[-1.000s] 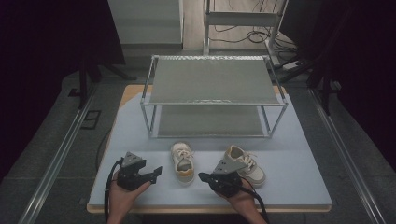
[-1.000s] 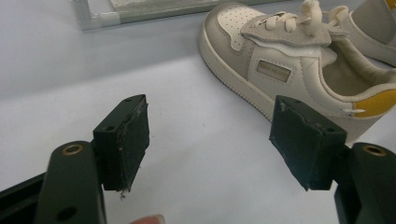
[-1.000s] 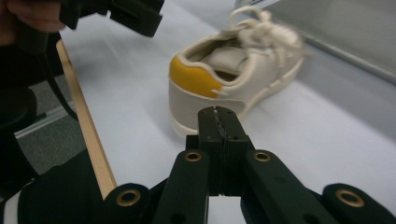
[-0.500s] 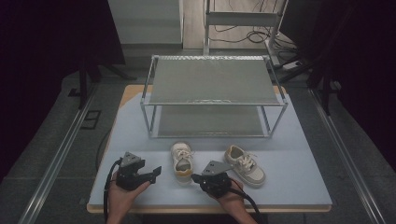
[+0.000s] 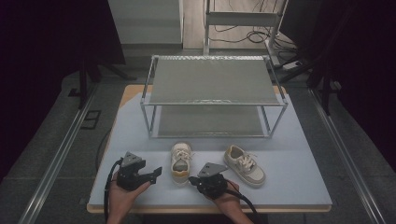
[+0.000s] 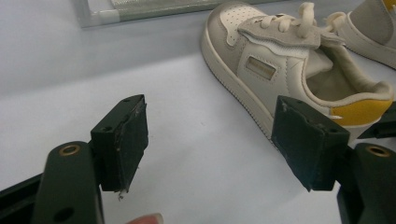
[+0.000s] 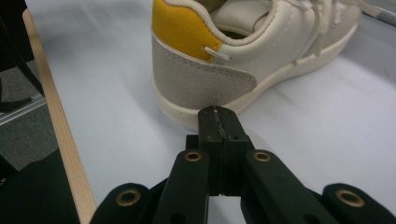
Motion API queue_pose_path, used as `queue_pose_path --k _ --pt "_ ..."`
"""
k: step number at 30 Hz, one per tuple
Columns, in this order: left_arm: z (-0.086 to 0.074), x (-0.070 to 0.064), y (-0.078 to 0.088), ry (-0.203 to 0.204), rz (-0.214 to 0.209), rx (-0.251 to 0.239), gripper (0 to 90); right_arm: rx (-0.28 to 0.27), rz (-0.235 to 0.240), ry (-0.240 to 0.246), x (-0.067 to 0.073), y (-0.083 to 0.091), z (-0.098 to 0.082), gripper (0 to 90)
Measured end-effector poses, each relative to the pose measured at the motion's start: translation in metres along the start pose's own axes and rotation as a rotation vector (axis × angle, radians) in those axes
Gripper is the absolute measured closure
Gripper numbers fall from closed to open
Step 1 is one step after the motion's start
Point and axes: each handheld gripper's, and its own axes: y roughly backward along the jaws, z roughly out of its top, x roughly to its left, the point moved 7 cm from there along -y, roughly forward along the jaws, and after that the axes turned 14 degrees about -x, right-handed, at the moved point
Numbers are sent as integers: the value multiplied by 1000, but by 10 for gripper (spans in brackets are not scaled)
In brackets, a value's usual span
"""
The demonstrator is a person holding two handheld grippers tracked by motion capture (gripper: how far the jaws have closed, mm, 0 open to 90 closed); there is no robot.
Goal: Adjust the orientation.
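Right now my left gripper (image 5: 158,171) sits on the tabletop (image 5: 299,186) with its jaws wide apart and nothing between them. My right gripper (image 5: 190,182) has its jaws pressed tight together, holding nothing, and its tip points at the heel of the shoe with the yellow heel (image 5: 180,161). That shoe stands on the tabletop between my two grippers, toe toward the metal rack (image 5: 212,95). The second shoe (image 5: 244,164) lies just to its right, turned a bit sideways.

I think the job is to put the shoes on the rack. To do this well, I should open my right gripper before it gets to the heel, then pinch the back rim of the shoe, one jaw inside and one outside. I should squeeze softly, because the heel is soft and can fold. Then I lift it straight up so it does not bump the other shoe.

On the side of the shoe I see a small tan tag (image 6: 258,66), but I cannot read any words on it.
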Motion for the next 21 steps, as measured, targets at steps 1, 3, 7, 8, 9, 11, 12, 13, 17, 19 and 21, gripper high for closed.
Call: queue_pose_path --k 1,3,7,8,9,11,12,13,17,19,21 --pt "0 1 0 1 3 1 270 0 2 1 1 -1 0 895" --pt "0 2 2 5 5 -1 270 -1 38 -15 6 -7 2 895" --pt "1 3 3 13 3 -9 269 -1 57 2 15 -16 5 894" --pt "1 5 4 16 8 -7 269 0 77 8 19 -23 8 893" --pt "1 5 4 19 7 -7 269 -4 87 7 22 -27 9 893" --pt "0 7 4 25 8 -7 269 -11 101 10 25 -34 11 893" --pt "0 7 4 25 8 -7 268 -11 101 10 25 -34 11 893" --pt "1 8 5 36 9 -10 268 -7 108 8 25 -35 12 888" --pt "1 10 5 43 6 -11 268 -24 82 5 17 -23 13 884" --pt "1 10 5 44 5 -10 268 -43 57 -10 10 -10 14 883" --pt "1 9 5 42 5 -10 268 -51 45 -14 6 -2 13 881"
